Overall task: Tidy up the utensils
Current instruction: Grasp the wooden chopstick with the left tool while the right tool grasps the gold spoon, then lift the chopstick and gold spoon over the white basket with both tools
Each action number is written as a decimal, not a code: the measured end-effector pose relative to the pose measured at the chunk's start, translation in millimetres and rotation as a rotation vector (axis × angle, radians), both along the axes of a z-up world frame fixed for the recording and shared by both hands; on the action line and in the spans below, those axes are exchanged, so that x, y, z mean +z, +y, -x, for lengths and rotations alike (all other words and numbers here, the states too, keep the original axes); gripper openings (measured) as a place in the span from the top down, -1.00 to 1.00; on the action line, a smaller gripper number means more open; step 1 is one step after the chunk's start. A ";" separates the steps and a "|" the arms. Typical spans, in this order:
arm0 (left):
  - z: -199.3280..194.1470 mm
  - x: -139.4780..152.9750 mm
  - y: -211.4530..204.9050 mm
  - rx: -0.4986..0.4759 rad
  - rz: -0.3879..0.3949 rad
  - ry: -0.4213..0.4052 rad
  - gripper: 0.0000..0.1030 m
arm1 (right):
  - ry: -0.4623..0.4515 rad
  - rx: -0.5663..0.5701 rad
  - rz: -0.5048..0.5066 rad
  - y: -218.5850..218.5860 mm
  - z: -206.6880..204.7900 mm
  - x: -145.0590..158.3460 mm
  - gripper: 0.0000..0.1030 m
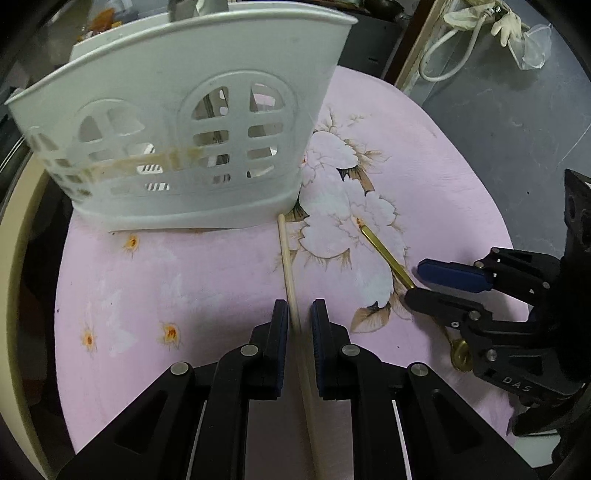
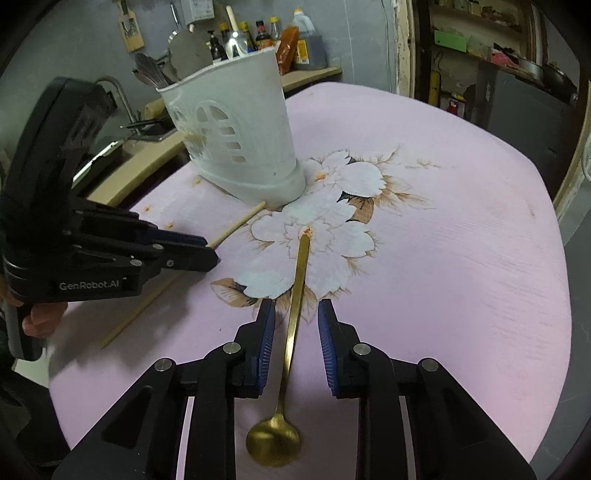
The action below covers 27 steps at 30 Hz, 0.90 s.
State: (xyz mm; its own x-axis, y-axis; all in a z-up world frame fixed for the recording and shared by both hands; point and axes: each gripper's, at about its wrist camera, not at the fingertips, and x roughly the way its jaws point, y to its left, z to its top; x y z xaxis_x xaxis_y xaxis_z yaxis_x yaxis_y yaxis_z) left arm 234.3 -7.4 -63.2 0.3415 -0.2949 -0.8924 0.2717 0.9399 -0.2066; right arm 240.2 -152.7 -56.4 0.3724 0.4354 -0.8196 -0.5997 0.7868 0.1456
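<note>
A pale wooden chopstick (image 1: 286, 251) lies on the pink flowered cloth (image 1: 184, 277), its far tip at the foot of the white slotted utensil basket (image 1: 184, 147). My left gripper (image 1: 299, 314) straddles it with the jaws barely apart and a thin gap on each side. In the right wrist view a gold spoon (image 2: 297, 288) lies with its bowl towards me. My right gripper (image 2: 297, 314) is open around the handle without touching it. The left gripper (image 2: 210, 249) shows at the left over the chopstick (image 2: 240, 221). The right gripper (image 1: 417, 284) shows over the spoon (image 1: 384, 254).
The basket (image 2: 240, 147) stands at the cloth's far left edge with several utensils (image 2: 147, 74) in it. Behind it are a counter with bottles (image 2: 266, 33) and a tap (image 2: 110, 85). A hand (image 2: 37, 321) holds the left gripper. Gloves and a cord (image 1: 480, 22) hang beyond the table.
</note>
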 end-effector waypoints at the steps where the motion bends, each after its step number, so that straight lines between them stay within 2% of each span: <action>1: -1.9 -0.1 0.2 -0.004 0.003 0.009 0.80 | 0.013 0.002 0.002 1.3 -1.3 -1.3 0.59; 11: -7.9 2.0 9.9 -0.010 0.013 0.045 0.80 | 0.052 0.003 0.029 6.8 -7.5 -7.4 0.59; 12: -8.3 1.7 8.8 -0.014 0.009 0.046 0.80 | 0.050 0.001 0.029 7.4 -7.4 -7.4 0.61; 14: -7.5 0.8 5.5 -0.028 -0.007 0.039 0.81 | 0.034 -0.003 0.039 9.0 -6.7 -8.0 0.85; 15: -8.9 -0.3 3.2 -0.028 -0.011 0.034 0.91 | 0.029 -0.006 0.038 9.4 -7.0 -8.6 0.87; 18: -7.2 -0.6 3.3 -0.007 0.000 0.018 0.95 | 0.031 -0.022 0.019 8.5 -8.1 -9.3 0.91; 22: 5.8 4.5 9.9 0.029 0.038 -0.039 0.96 | 0.010 -0.031 0.009 6.6 -4.6 -7.2 0.94; 27: 34.0 21.4 14.3 0.084 0.091 -0.183 0.96 | -0.080 -0.051 -0.038 0.9 10.8 5.1 0.94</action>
State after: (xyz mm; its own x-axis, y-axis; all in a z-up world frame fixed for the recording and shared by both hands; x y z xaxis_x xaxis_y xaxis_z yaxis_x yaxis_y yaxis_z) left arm 200.3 6.9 -41.7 0.5220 -0.3349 -0.7844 0.2334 0.9407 -0.2463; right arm 229.4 -151.9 -51.4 0.4584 0.4448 -0.7694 -0.5702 0.8113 0.1292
